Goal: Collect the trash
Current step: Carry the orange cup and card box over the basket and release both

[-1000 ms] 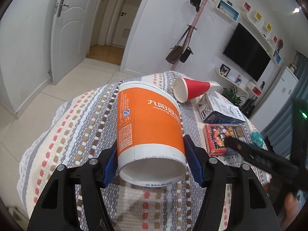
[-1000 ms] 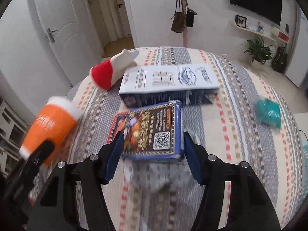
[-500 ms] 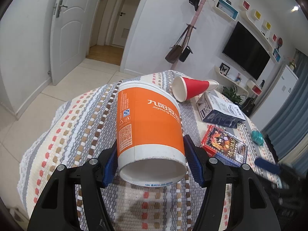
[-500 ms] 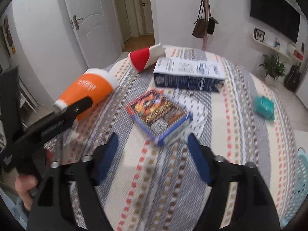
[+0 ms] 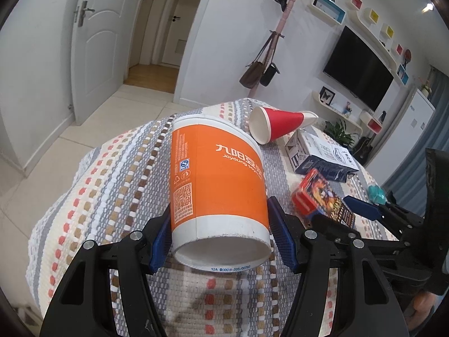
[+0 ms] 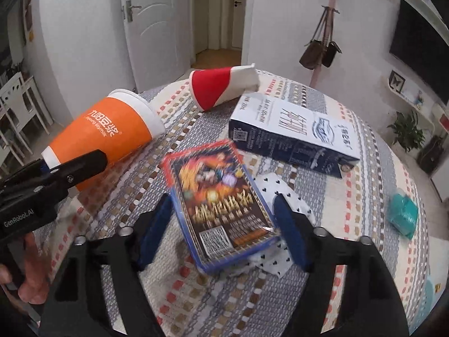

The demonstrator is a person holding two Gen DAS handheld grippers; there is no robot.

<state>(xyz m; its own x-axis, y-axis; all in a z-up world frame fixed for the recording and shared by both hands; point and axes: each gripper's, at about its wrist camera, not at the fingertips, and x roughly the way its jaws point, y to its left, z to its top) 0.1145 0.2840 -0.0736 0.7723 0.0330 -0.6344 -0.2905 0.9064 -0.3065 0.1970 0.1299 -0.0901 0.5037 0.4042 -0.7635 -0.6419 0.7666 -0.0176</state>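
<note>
R gripper (image 6: pixel 224 233) back over card box (image 6: pixel 221 205); tissue box (image 6: pixel 294 132) beyond.

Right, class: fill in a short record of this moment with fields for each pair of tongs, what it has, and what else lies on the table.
left tongs: shut on the orange cup, which lies on its side
right tongs: open, fingers either side of the card box, gaps showing
also on table: red paper cup on its side; white and navy carton; teal wad; heart-print paper under the card box
table cover: striped woven cloth
</note>
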